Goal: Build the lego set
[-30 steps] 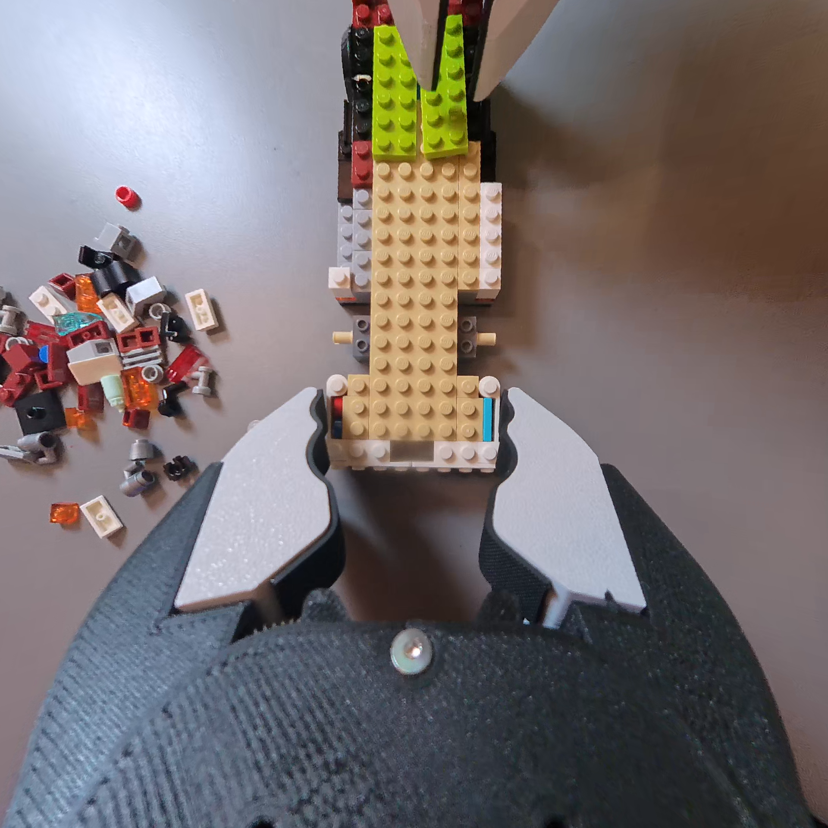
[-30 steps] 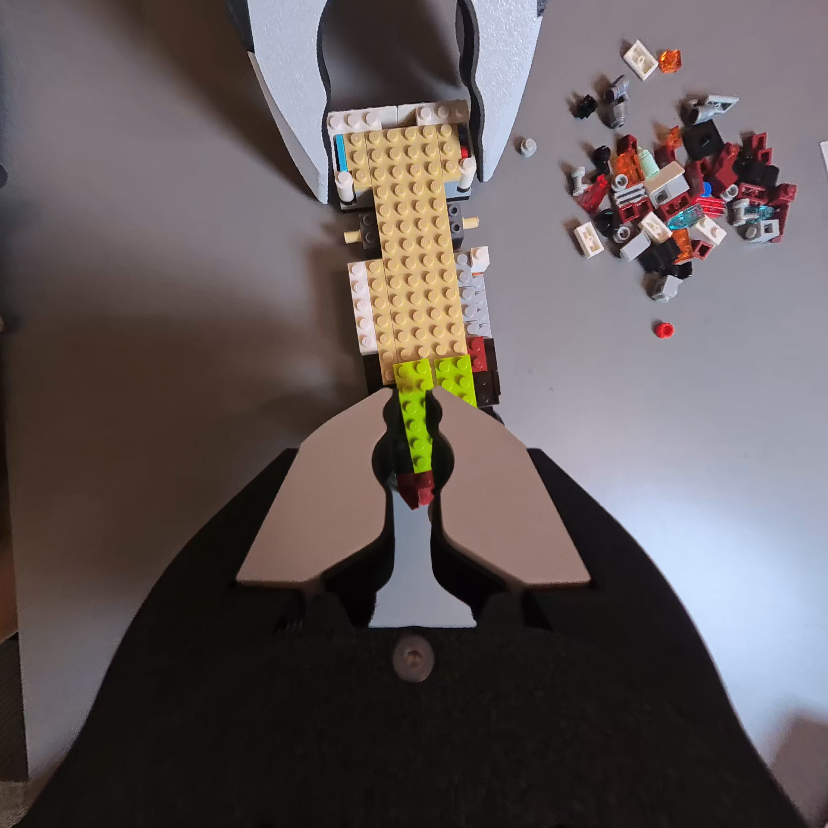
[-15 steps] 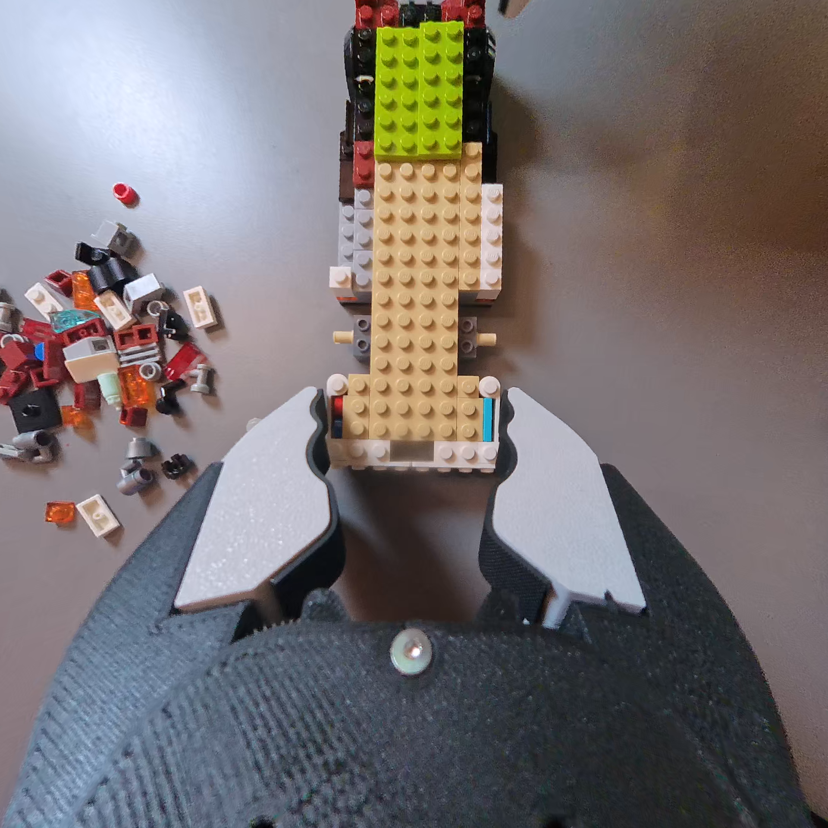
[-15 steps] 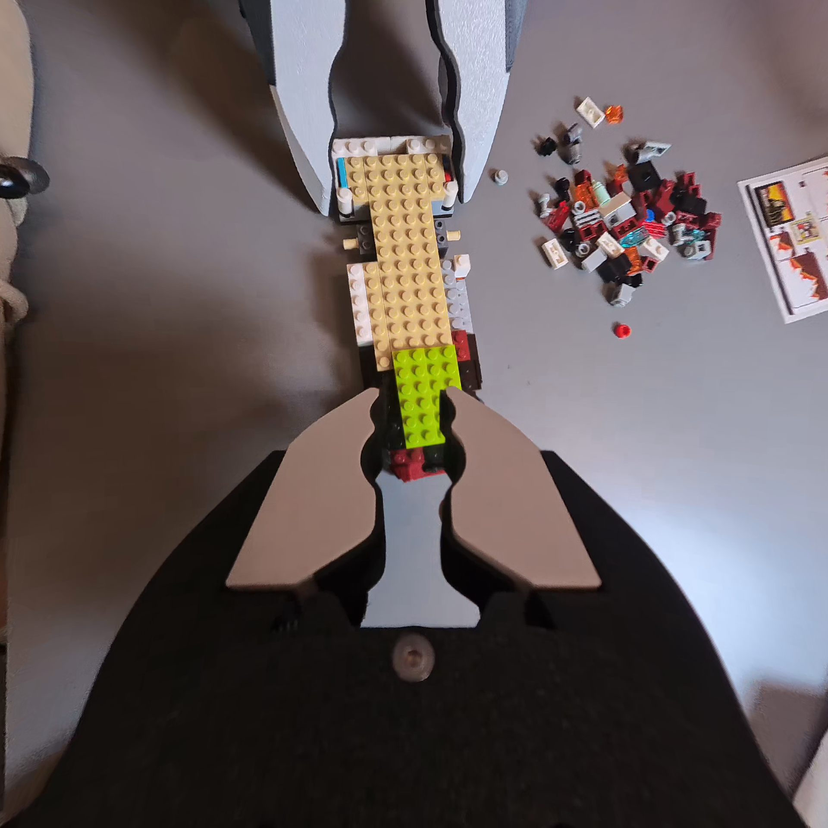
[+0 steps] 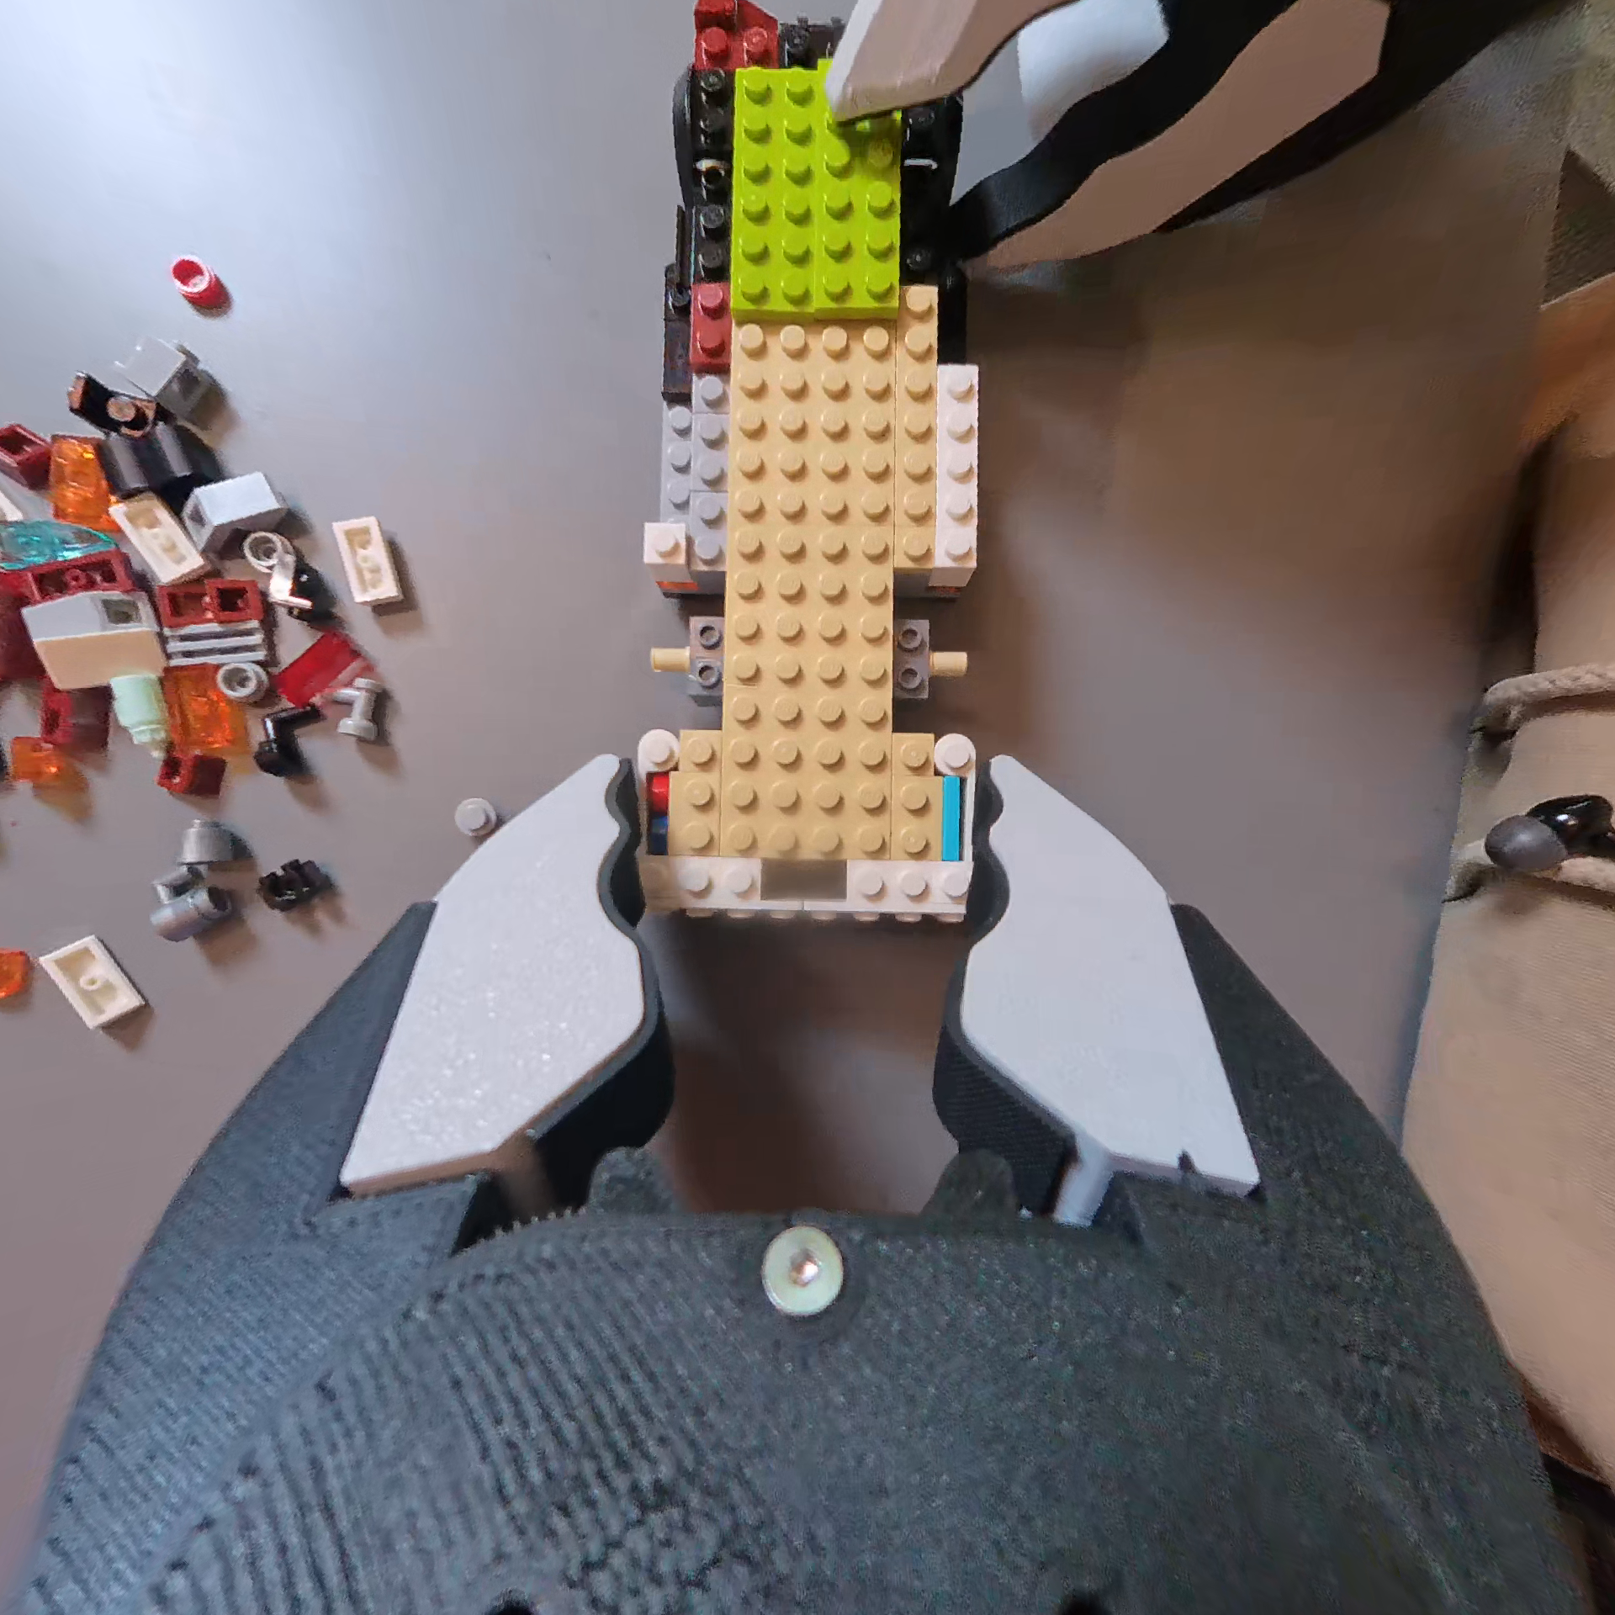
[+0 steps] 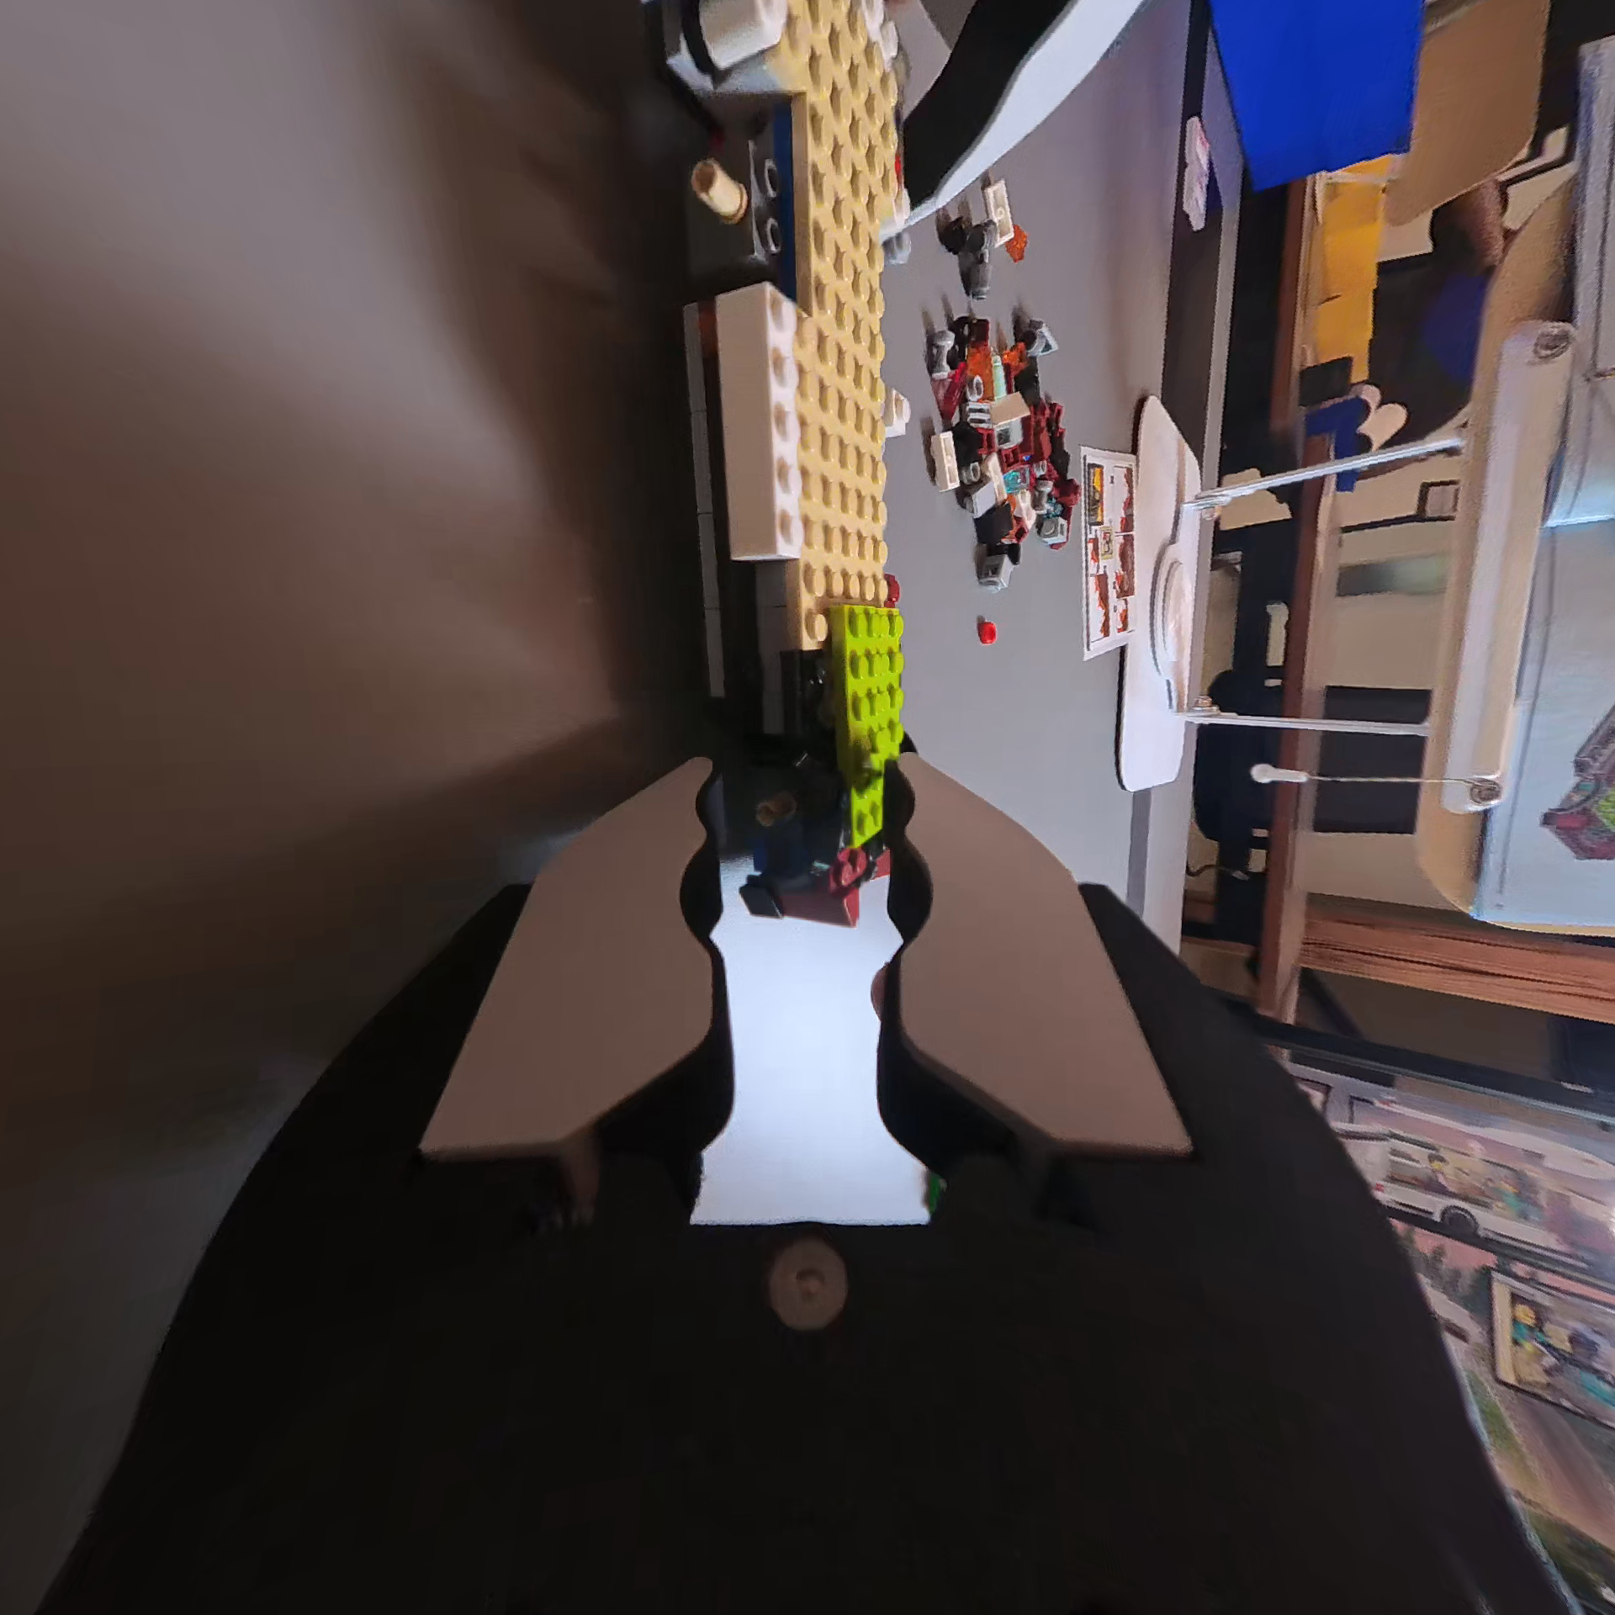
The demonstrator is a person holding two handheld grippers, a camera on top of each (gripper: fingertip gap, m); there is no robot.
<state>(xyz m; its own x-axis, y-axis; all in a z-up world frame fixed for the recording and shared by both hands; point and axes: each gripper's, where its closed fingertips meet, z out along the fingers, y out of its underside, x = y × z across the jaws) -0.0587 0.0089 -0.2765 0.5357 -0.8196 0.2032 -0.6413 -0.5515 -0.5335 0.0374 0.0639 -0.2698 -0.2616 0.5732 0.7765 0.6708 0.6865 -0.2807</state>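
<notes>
From my left wrist view, my left gripper (image 5: 806,839) pinches the near white end of the brick model (image 5: 817,542), both pads pressed against its sides on the grey table (image 5: 1223,524). The tan deck runs away from me to the lime-green plates (image 5: 817,192), where one finger (image 5: 909,61) of my right gripper rests on top; its second finger is out of frame here. Loose bricks (image 5: 157,629) lie scattered to the left. My right wrist view is rolled on its side: my right gripper (image 6: 804,786) stands partly spread around the model's dark-red end, one pad against the lime-green plates (image 6: 865,699), a gap at the other. Only this view shows an instruction sheet (image 6: 1108,551) beyond the loose bricks (image 6: 1005,454).
</notes>
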